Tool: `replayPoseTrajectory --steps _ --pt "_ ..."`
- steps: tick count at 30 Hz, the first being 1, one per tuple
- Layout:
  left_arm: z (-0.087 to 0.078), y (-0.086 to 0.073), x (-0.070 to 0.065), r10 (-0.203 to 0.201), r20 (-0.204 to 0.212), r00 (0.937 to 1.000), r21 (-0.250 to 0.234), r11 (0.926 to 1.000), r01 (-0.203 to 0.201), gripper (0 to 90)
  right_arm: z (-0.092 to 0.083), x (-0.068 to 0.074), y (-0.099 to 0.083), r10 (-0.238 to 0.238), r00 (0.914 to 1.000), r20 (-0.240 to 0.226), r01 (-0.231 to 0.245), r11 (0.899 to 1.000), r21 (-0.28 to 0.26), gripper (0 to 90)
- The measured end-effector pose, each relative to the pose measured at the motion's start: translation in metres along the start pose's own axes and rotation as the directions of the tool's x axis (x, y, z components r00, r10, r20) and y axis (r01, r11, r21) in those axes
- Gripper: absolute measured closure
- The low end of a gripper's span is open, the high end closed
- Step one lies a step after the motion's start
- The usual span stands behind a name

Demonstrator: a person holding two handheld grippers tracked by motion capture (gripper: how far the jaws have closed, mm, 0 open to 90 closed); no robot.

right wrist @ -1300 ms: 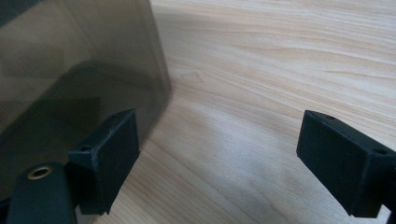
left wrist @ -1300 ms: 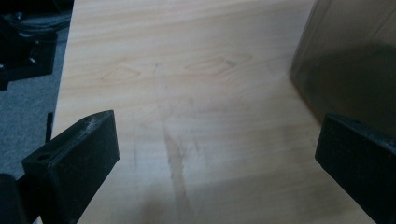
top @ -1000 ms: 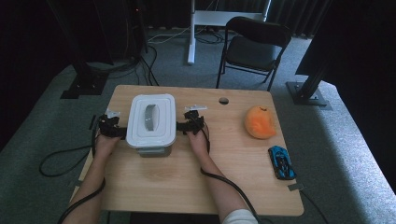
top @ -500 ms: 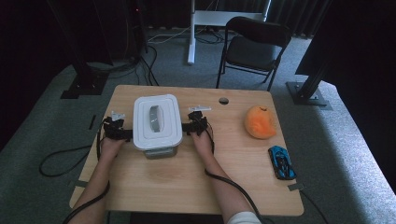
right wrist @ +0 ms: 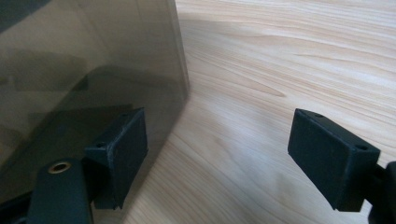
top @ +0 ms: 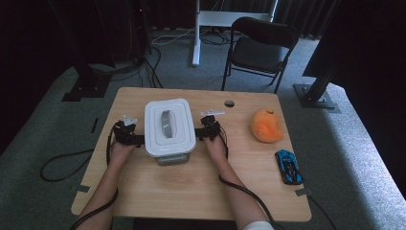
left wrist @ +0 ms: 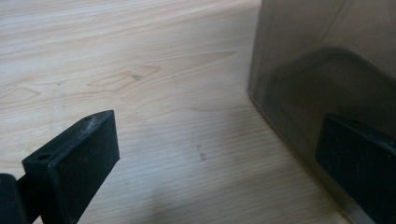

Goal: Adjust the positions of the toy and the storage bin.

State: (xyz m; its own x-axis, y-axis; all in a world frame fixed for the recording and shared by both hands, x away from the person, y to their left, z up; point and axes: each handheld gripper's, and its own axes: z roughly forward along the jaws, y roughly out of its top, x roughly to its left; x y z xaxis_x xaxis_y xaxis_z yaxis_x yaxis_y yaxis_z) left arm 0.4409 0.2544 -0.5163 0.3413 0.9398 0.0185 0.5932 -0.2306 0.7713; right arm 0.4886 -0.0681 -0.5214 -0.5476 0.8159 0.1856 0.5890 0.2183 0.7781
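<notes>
A smoky see-through container with a white lid (top: 170, 125) stands on the wooden table (top: 191, 191), left of centre. My left gripper (top: 140, 140) is at its left side and my right gripper (top: 198, 134) at its right side, both low on the table. In the left gripper view my left gripper (left wrist: 229, 144) is open, its right jaw against the container wall (left wrist: 327, 56). My right gripper (right wrist: 219, 149) is open and its jaws have just been closing slightly. Bare wood lies between them, and the left jaw rests by the container wall (right wrist: 84, 51).
An orange rounded soft thing (top: 266, 125) lies at the right, with a blue toy car (top: 288, 166) nearer the front right edge. A small round hole (top: 229, 103) is in the tabletop behind the right gripper. A black chair (top: 261, 45) stands beyond the table.
The container has slid to the right across the table, with both grippers moving along at its sides.
</notes>
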Motion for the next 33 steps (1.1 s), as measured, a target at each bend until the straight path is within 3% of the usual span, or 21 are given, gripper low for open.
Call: replayPoseTrajectory --steps 17,33 --pt "0.002 0.003 -0.032 0.031 0.046 0.9985 0.01 0.9995 -0.032 0.2 -0.026 -0.022 -0.01 -0.036 0.9994 0.003 0.036 0.999 0.019 19.2" --pt "0.004 0.006 -0.059 0.074 0.087 0.9934 0.011 0.9971 -0.075 0.2 -0.044 -0.044 -0.021 -0.023 0.9997 0.002 0.023 1.0 0.017 19.3"
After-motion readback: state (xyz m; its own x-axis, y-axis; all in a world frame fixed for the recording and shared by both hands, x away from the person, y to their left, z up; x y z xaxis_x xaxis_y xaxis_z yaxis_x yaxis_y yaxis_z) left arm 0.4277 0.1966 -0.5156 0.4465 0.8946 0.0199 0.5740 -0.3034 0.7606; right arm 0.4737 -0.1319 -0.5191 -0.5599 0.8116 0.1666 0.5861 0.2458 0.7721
